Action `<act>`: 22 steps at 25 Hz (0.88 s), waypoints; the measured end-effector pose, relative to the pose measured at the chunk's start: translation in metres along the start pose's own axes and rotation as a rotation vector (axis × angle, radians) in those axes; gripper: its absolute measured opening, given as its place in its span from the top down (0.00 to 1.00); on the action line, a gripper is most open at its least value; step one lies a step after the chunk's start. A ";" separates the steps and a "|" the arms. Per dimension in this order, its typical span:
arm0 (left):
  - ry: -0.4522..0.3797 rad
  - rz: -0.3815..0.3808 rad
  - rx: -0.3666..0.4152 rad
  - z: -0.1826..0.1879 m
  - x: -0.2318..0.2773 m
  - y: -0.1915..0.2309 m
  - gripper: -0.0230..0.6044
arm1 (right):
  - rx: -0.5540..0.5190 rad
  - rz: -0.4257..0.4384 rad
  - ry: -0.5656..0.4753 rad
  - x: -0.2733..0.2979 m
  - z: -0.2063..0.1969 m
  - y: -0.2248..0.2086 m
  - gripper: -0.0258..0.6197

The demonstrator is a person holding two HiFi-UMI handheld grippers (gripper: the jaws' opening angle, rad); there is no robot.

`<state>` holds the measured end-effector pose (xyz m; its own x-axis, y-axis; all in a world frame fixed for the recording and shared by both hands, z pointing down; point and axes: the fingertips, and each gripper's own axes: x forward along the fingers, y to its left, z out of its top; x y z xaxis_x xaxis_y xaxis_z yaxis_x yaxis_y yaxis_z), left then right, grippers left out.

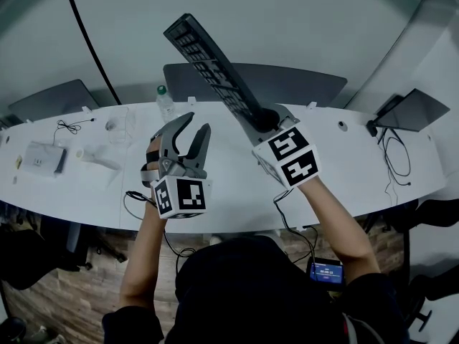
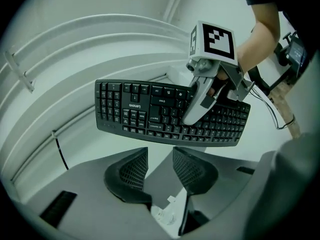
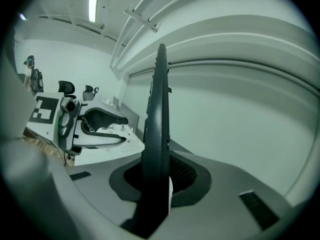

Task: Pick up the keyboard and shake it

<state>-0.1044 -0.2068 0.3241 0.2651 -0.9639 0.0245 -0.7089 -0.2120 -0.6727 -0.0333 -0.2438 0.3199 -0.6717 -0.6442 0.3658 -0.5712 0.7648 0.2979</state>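
Right gripper (image 1: pixel 269 118) jaws clamped keyboard (image 1: pixel 211 67) by one end, clear of desk (image 1: pixel 237 192); left gripper (image 1: pixel 197 125) jaws apart, empty. Risk: one-ended hold might slip during shaking.

Keyboard: we see the keyboard (image 1: pixel 215 70) lifted clear of the white table (image 1: pixel 344 170), slanting up and to the left.
Right gripper: we see the right gripper (image 1: pixel 267 118) clamped on its near end.
Left gripper: we see the left gripper (image 1: pixel 197 125) beside it, jaws apart, empty.
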 end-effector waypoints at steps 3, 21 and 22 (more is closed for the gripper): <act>-0.005 -0.008 -0.056 0.000 -0.002 -0.001 0.77 | 0.038 0.008 -0.058 -0.006 0.012 0.002 0.83; -0.007 -0.133 -0.375 -0.014 -0.008 -0.024 0.94 | 0.400 0.178 -0.420 -0.042 0.062 -0.014 0.83; -0.009 -0.136 -0.415 -0.020 -0.010 -0.024 0.94 | 0.414 0.183 -0.434 -0.042 0.063 -0.012 0.83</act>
<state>-0.1030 -0.1957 0.3542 0.3782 -0.9218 0.0849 -0.8693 -0.3852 -0.3097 -0.0280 -0.2270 0.2455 -0.8569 -0.5141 -0.0392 -0.5054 0.8525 -0.1335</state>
